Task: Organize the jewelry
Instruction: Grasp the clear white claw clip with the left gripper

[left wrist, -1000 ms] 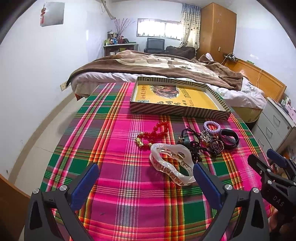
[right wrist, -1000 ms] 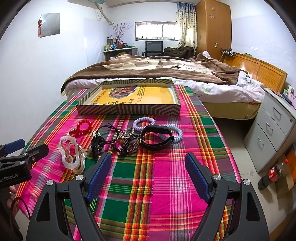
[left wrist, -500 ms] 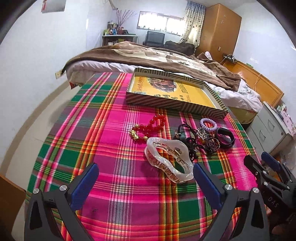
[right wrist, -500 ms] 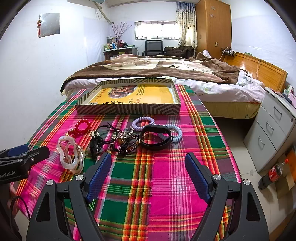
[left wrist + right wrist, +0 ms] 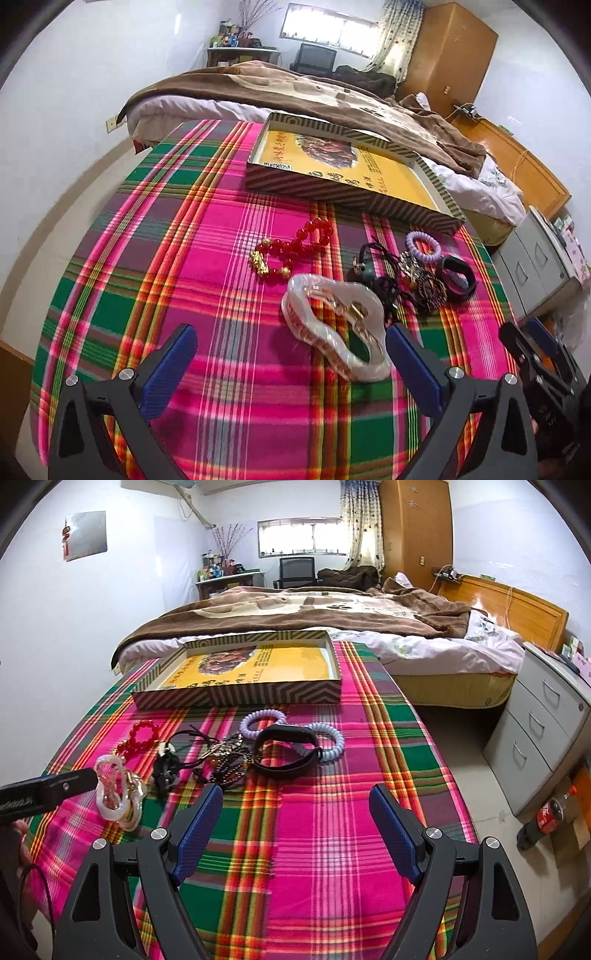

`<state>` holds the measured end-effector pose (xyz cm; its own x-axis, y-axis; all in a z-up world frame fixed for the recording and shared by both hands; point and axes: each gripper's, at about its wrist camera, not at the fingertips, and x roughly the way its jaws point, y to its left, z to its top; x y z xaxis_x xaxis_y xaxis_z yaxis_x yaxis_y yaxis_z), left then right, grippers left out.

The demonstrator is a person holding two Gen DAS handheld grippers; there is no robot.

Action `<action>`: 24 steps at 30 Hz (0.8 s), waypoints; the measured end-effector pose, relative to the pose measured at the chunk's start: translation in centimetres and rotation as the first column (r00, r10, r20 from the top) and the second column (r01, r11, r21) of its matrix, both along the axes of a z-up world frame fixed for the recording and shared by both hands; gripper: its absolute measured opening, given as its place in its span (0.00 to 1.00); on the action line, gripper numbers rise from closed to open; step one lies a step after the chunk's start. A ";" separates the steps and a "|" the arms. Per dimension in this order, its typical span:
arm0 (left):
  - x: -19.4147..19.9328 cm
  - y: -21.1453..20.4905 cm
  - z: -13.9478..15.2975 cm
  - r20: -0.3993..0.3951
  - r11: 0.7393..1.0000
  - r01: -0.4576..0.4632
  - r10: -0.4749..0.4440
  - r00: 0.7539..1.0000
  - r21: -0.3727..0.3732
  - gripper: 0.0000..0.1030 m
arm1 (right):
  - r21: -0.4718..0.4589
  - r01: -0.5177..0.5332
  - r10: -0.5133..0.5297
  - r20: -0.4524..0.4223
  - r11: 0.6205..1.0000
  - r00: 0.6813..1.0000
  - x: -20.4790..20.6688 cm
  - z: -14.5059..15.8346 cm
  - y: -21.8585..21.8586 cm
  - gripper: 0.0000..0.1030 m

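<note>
Bare plaid cloth [image 5: 332,812] lies open ahead of the right gripper [image 5: 295,823] up to the black band [image 5: 284,749], while the clear hair claw [image 5: 332,325] sits just ahead of the left gripper [image 5: 288,365], with the tangled jewelry pile [image 5: 406,273] and striped box [image 5: 351,177] crowding beyond.

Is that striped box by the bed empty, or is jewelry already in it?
Empty. The striped box shows only its bare yellow printed bottom in both views; the red bead bracelet and other pieces lie on the plaid cloth outside.
</note>
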<state>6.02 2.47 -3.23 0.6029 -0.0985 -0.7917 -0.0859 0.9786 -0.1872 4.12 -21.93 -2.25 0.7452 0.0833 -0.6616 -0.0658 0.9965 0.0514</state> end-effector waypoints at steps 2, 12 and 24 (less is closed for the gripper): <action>0.7 -0.1 -0.6 -0.029 1.000 -0.004 0.004 1.000 0.012 1.00 | -0.001 0.000 0.000 -0.001 1.000 1.000 0.3 -0.1 -0.2 0.79; 1.9 0.3 -3.2 -0.118 0.999 -0.029 0.032 0.992 0.033 0.91 | -0.027 -0.020 0.020 -0.005 0.999 1.000 2.1 -0.3 -1.2 0.79; 2.4 1.2 -2.7 -0.086 1.000 -0.017 0.016 0.996 -0.016 0.22 | -0.035 -0.026 0.024 -0.050 0.999 0.998 5.6 -0.3 -3.1 0.79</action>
